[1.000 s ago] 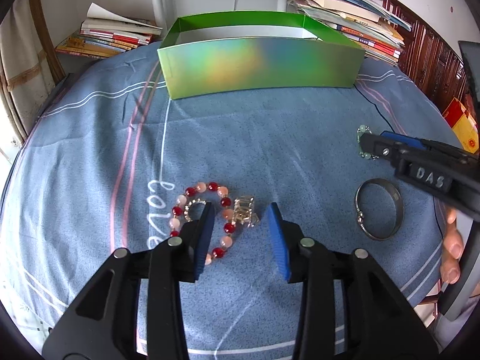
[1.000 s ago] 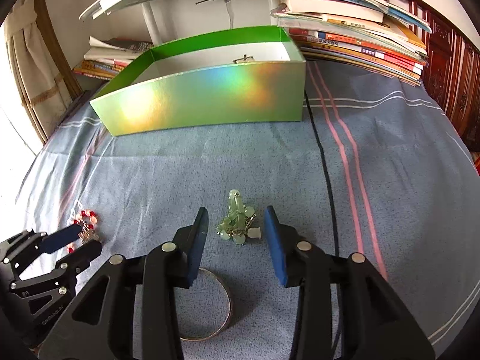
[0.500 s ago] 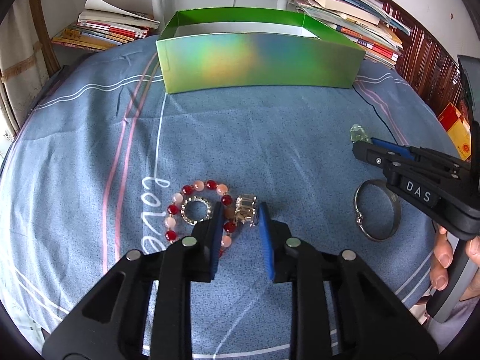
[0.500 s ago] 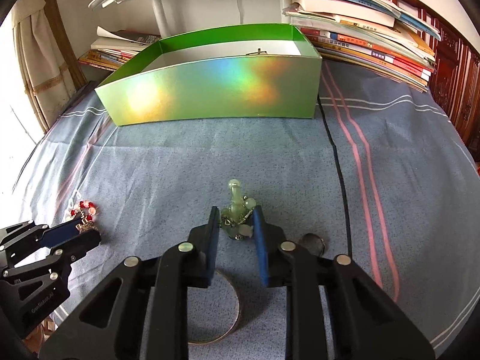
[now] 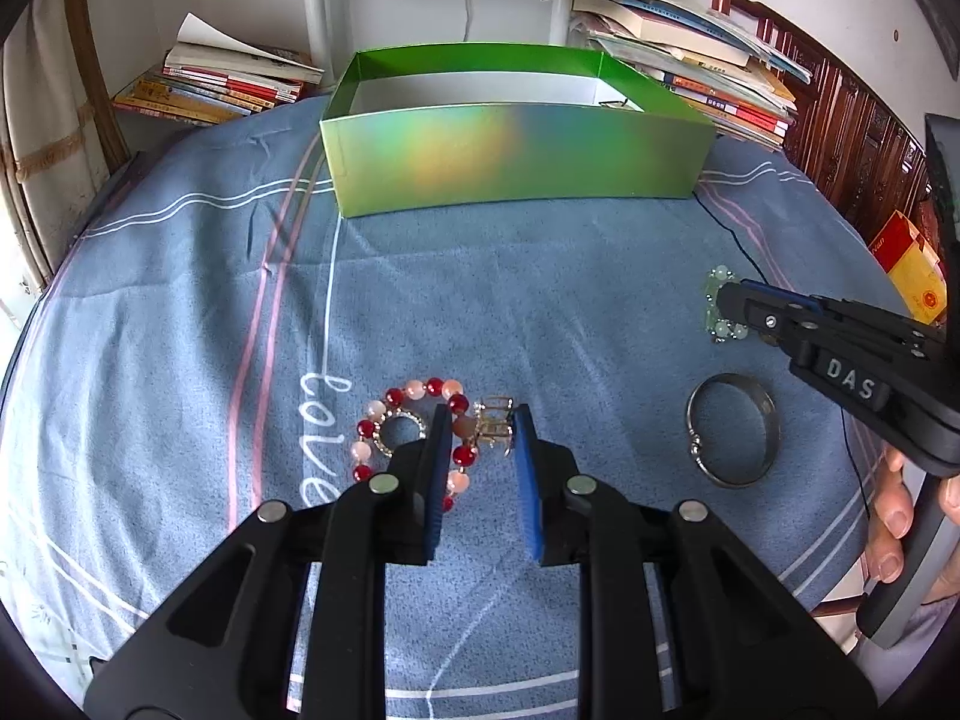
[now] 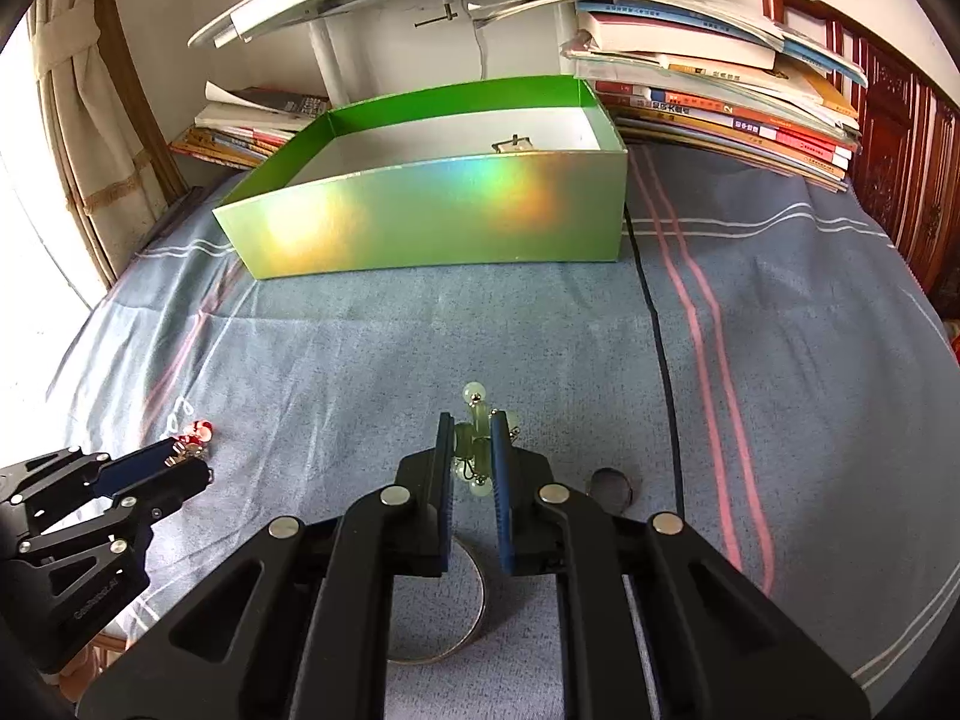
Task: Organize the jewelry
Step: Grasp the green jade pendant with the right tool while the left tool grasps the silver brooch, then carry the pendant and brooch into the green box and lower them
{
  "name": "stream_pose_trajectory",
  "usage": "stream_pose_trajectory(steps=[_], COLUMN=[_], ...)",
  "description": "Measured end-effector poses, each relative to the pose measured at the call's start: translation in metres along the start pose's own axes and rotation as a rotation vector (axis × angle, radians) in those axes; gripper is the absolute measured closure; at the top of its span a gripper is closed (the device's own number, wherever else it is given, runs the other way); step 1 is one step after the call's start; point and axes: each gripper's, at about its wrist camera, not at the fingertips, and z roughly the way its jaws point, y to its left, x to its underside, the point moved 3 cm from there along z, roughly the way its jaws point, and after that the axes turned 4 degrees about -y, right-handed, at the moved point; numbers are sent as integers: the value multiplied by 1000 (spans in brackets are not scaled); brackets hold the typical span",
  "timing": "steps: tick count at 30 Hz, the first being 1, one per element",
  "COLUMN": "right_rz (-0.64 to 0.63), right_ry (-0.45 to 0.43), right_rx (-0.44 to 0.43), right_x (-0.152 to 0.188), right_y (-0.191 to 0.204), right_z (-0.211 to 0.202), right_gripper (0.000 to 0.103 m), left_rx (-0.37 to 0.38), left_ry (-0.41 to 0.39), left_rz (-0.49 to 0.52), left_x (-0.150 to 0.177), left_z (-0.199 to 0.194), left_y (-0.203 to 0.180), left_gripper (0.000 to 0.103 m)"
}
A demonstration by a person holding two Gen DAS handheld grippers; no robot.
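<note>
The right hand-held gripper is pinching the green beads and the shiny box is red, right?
Not quite. The shiny box is green, not red, as the right wrist view shows. The rest holds: the right hand-held gripper is pinching the green beads.

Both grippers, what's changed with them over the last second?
The left gripper closed from wide open onto the gold clip and part of the red and pink bead bracelet. The right gripper closed onto the green bead piece. The silver bangle and green box stayed put.
</note>
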Motion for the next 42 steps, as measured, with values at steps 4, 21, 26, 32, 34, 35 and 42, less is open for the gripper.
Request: stream_pose_trajectory(steps=[4,21,26,32,34,35,42], right_rz=[-2,-62,-46,-5,-11,-15,-27], right_ry=[-23,-207,-235,-147,-141,-140,-126], right_rx=[8,-43,-76,-81,-98,-98,-107], right_x=[-4,-87,-142,-155,-150,-148,-141], right_y=[-3,20,26,28,30,31,41], right_z=[-10,-59,-41,15,20,21,28], right_gripper=[91,91,91,91,91,91,91], left_rx=[1,25,24,0,9,4,10], left_ry=[-6,-172,-165,-93,-98,-103,-120], left_rz=[1,18,-41,-90,-83,-82,-51], left_x=[0,-100,-165,-186,-182,-180,-178], left_z=[-3,-44,-20,29,28,26,17], left_y=[2,17,39,57,59,60,53], left_gripper=[82,82,82,88,90,90,90])
